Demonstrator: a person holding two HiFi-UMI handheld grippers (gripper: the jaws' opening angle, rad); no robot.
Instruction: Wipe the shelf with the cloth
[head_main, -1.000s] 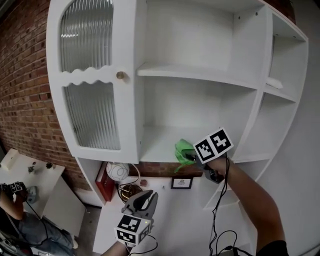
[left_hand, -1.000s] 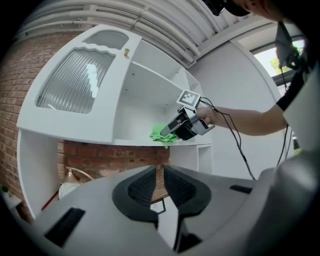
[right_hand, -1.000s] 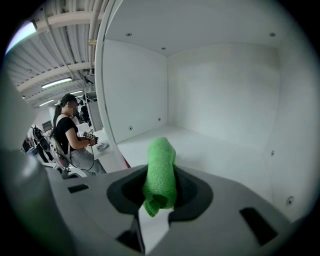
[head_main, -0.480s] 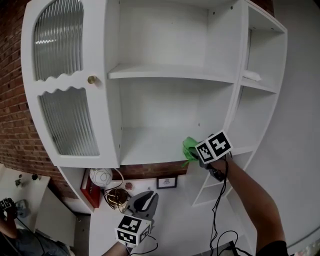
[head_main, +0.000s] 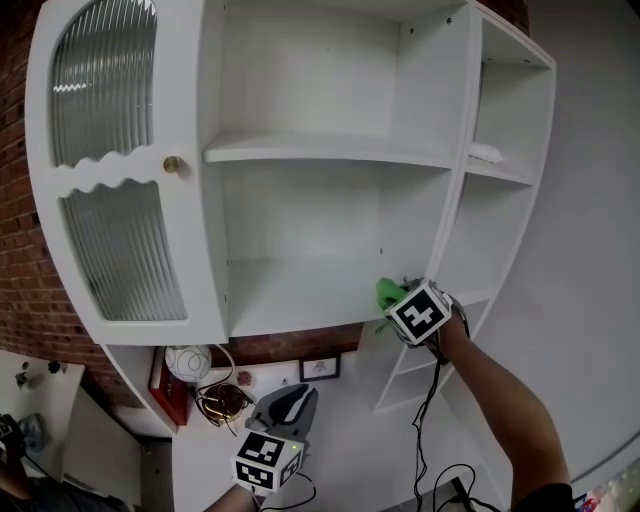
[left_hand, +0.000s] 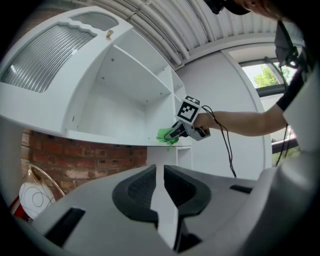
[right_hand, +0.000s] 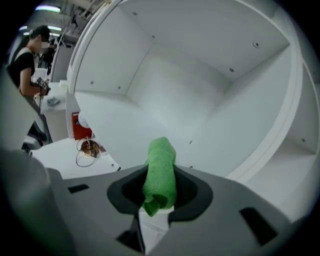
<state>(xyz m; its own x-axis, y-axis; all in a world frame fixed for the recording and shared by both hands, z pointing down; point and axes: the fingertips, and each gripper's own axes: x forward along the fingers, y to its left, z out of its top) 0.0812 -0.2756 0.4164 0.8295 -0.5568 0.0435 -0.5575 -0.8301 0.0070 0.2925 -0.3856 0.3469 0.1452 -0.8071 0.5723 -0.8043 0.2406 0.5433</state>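
My right gripper (head_main: 398, 300) was clamped on the green cloth (head_main: 388, 292) at the front right corner of the shelf (head_main: 290, 285); the board extended ahead and left. My left gripper (head_main: 283, 404), jaws nearly together and empty, hung well below.

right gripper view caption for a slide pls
Right tool clamps a rolled green cloth, facing the white shelf.

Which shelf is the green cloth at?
The lower shelf of the wide middle bay: the right gripper holds the cloth at its front right edge. The upper shelf is well above it.
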